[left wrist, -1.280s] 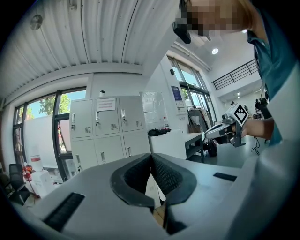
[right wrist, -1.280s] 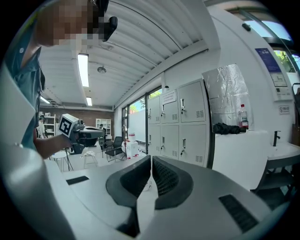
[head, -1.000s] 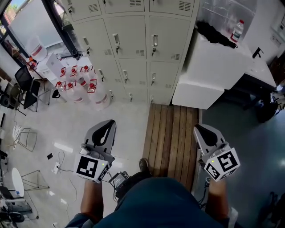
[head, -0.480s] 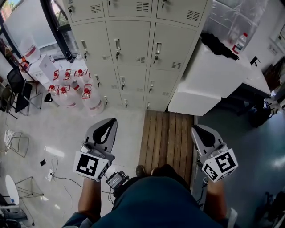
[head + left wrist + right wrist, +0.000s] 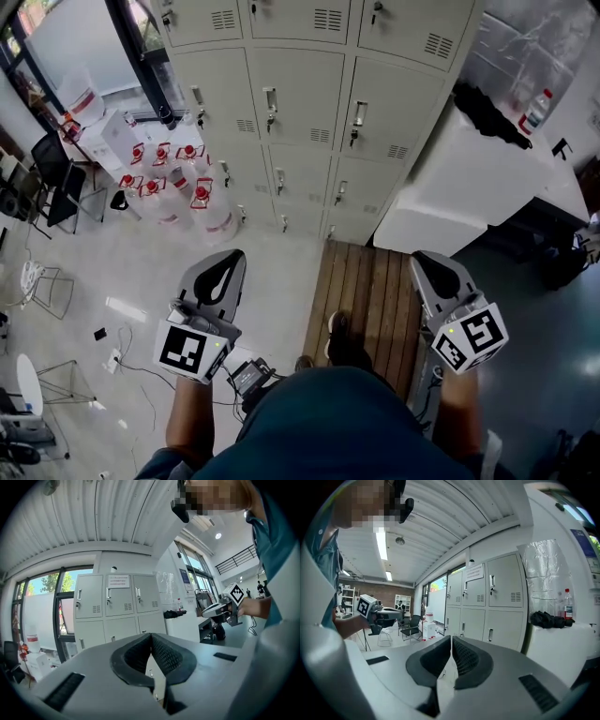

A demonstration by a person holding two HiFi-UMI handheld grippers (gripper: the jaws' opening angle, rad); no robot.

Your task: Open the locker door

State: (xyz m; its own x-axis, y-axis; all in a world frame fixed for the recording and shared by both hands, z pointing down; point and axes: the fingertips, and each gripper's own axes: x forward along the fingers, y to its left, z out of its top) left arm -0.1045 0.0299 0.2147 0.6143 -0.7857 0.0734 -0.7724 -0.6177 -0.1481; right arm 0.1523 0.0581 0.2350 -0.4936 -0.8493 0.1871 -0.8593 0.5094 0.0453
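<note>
Closer than a second ago: pale grey metal locker bank [image 5: 298, 98] lies at 12 o'clock, well apart, handles [image 5: 359, 114] upright. Left gripper [image 5: 226, 267], right gripper [image 5: 429, 272]: jaws clenched, empty; right seems nearer.

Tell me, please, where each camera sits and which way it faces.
Head view: on the head, looking steeply down at lockers and floor; shows left claw, right claw, torso.
Left claw view: on that claw, facing the lockers over shut jaws; torso at right.
Right claw view: on that claw, facing the lockers over shut jaws; torso at left.
Shared: both claw views see the lockers and each other's claw.
</note>
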